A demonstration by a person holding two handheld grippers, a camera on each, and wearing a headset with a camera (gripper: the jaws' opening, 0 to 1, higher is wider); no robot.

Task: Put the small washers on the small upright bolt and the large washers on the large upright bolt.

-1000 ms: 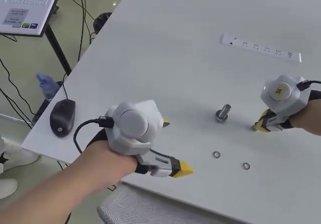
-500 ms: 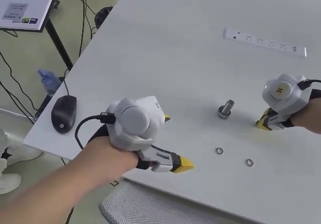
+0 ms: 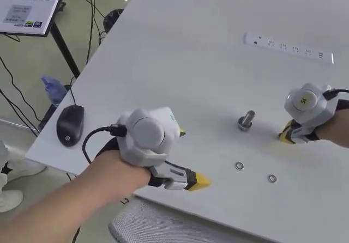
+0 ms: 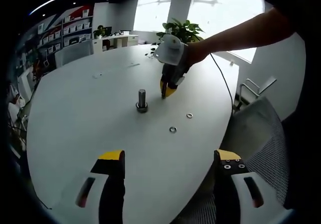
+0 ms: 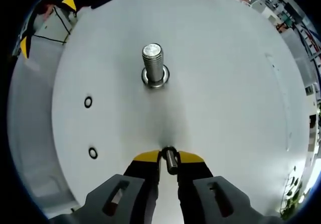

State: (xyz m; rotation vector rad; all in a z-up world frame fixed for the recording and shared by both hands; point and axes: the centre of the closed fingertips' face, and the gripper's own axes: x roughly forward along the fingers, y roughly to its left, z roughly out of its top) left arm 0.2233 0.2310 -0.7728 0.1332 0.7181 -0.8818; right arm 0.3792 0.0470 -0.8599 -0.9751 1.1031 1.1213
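Note:
A large steel bolt (image 3: 246, 120) (image 5: 153, 63) (image 4: 142, 100) stands upright on the white table (image 3: 180, 63). Two small washers (image 3: 239, 166) (image 3: 272, 178) lie flat on the table in front of it, and appear in the right gripper view (image 5: 88, 102) (image 5: 93, 152). My right gripper (image 3: 284, 137) (image 5: 169, 156) is low to the right of the bolt, shut on a small bolt (image 5: 170, 159) whose tip points at the table. My left gripper (image 3: 191, 157) (image 4: 170, 156) hovers open near the front edge, left of the washers, holding nothing.
A white power strip (image 3: 289, 48) lies at the back right. A black mouse (image 3: 70, 125) sits at the table's left edge. A laptop (image 3: 30, 6) stands on a stand beyond that edge, and a chair back (image 3: 158, 226) is below the front edge.
The head view has shifted slightly. Both grippers, the bolt and the washers keep their places.

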